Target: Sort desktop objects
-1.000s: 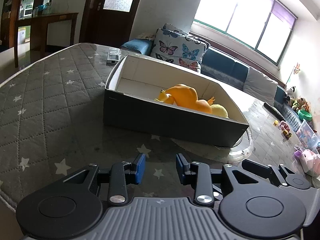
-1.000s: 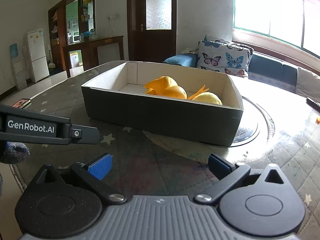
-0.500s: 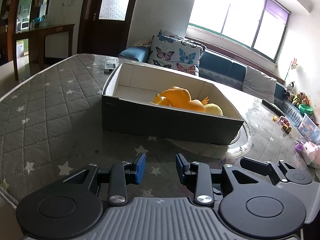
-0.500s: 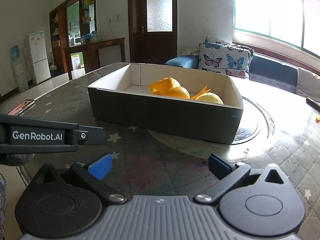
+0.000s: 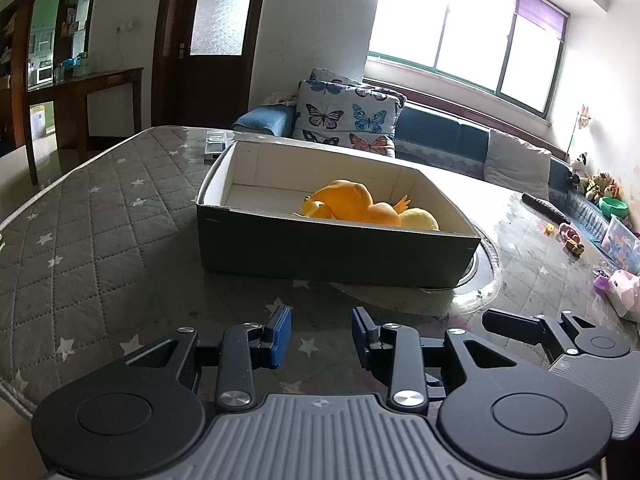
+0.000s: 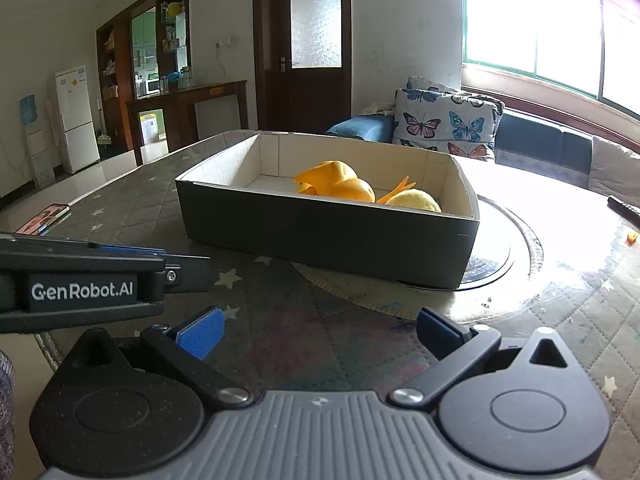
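A dark open box (image 5: 336, 248) with a white inside stands on the quilted table; it also shows in the right wrist view (image 6: 320, 236). In it lie an orange toy (image 5: 348, 204) (image 6: 336, 184) and a yellow round object (image 5: 420, 220) (image 6: 414, 202). My left gripper (image 5: 320, 338) is open and empty, low over the table in front of the box. My right gripper (image 6: 316, 326) is wide open and empty, also in front of the box. The left gripper's side shows at the left of the right wrist view (image 6: 80, 280).
A white remote (image 5: 214, 146) lies behind the box. A black remote (image 5: 546, 208) and small toys (image 5: 572, 240) lie at the far right, with a pink object (image 5: 620, 292). A phone (image 6: 42, 218) lies near the table's left edge. A glass turntable (image 6: 500, 256) sits under the box.
Both grippers have drawn back and dropped a little from the box, still open. The box and its contents have not moved.
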The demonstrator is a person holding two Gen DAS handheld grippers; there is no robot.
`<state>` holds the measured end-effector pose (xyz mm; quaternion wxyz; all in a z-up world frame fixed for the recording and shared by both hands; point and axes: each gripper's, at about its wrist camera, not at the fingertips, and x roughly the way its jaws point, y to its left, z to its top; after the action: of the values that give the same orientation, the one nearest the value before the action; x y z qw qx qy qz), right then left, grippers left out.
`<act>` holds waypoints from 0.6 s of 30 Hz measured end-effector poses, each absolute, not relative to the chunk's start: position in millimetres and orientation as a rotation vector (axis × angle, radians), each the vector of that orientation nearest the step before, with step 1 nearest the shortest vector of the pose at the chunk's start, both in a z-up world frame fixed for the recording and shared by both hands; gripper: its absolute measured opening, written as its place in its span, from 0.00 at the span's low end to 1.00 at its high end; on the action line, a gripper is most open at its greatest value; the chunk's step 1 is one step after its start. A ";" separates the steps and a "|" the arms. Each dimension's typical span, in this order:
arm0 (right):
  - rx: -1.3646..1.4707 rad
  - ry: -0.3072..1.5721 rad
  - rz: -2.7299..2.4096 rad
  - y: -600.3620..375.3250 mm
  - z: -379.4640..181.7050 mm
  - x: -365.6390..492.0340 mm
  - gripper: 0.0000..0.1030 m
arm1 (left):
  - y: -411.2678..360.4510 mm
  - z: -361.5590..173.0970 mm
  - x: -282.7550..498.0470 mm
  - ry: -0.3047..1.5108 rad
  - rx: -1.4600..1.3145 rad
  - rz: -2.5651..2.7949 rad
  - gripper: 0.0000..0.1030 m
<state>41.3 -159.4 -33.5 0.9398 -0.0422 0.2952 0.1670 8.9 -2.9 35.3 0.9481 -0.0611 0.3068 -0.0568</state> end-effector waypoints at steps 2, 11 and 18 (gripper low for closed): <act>-0.085 0.603 0.341 -160.2 -33.6 41.6 1.00 | -3.8 35.3 9.6 0.623 -0.120 -0.117 0.35; -0.082 0.605 0.342 -161.1 -34.1 44.1 1.00 | -5.8 33.9 13.7 0.625 -0.104 -0.117 0.35; -0.078 0.607 0.342 -160.5 -34.0 46.2 1.00 | -7.4 36.1 16.7 0.617 -0.088 -0.116 0.35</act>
<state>46.2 -160.5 -34.0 0.9393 -0.0382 0.2972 0.1674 16.7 -7.4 36.1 0.9502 -0.0431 0.3033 -0.0568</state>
